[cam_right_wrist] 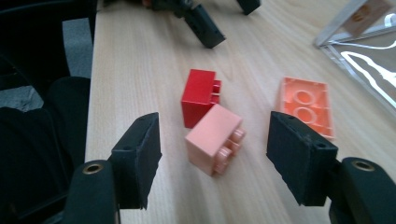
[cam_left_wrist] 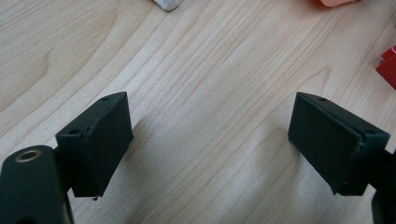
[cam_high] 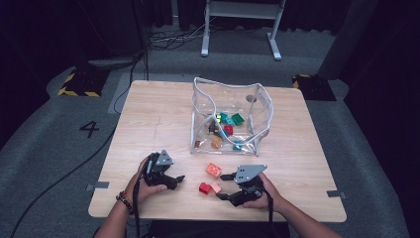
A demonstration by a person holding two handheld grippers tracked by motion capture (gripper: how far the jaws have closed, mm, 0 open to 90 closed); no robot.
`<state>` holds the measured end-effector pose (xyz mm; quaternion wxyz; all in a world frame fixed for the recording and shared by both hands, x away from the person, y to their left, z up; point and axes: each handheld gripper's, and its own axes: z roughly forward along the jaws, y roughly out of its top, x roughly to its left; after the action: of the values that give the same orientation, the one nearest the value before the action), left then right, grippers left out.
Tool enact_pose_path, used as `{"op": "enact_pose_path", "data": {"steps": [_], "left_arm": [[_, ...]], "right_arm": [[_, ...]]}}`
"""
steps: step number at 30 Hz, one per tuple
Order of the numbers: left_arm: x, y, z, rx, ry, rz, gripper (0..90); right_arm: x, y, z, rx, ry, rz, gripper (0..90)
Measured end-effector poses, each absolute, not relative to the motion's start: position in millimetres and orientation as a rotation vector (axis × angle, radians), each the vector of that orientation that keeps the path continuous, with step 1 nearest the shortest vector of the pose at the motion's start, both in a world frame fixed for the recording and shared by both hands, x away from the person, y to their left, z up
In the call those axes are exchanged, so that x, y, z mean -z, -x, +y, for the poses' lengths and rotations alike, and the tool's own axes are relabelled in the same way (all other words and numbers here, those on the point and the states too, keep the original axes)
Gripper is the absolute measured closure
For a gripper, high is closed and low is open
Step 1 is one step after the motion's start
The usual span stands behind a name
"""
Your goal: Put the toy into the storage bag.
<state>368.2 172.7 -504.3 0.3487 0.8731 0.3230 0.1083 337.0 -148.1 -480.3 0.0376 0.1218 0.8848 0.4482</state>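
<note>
Pale wood grain runs under everything we see on the table (cam_high: 148,114). Starting at the left, the left gripper (cam_high: 174,181) rests low near the front edge in the person's left hand (cam_high: 141,186), its jaws spread wide apart with bare wood between them. In its own view we see a red edge at the far right, probably the red brick, though too little shows to be sure.

Between the two grippers lie three loose pieces. The red brick (cam_right_wrist: 200,95) sits on its side, studs pointing sideways, and the pink brick (cam_right_wrist: 215,138) lies touching it, also tipped over. The pink brick sits just ahead of the right gripper (cam_right_wrist: 212,158), whose jaws are also spread and hold nothing. Just beyond the right jaw, an orange plate (cam_right_wrist: 307,106) lies with its hollow underside up, apart from the two bricks.

Farther back, beyond both grippers, a clear plastic bag (cam_high: 230,116) stands open with several coloured bricks (cam_high: 225,126) inside.
</note>
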Motion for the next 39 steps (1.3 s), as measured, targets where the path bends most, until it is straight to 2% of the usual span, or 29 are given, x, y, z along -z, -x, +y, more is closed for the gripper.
{"op": "enact_pose_path", "data": {"steps": [8,11,16,17,39], "left_arm": [[504.3,-368.2,172.7,-0.28,-2.263,0.837,13.9],[504.2,-368.2,172.8,-0.281,-2.264,0.837,13.8],[504.3,-368.2,172.7,-0.281,-2.263,0.837,13.8],[504.3,-368.2,172.8,-0.281,-2.263,0.837,13.8],[504.3,-368.2,172.7,-0.281,-2.263,0.837,13.8]], "right_arm": [[497.7,-338.1,-132.7,-1.281,-0.384,2.727,38.9],[500.1,-340.2,-135.3,-1.284,-0.454,2.711,46.0],[500.4,-341.7,-139.8,-1.278,-0.451,2.684,64.8],[500.2,-341.9,-140.7,-1.284,-0.456,2.671,65.7],[487.8,-356.4,-193.9,-1.267,-0.492,2.596,66.7]]}}
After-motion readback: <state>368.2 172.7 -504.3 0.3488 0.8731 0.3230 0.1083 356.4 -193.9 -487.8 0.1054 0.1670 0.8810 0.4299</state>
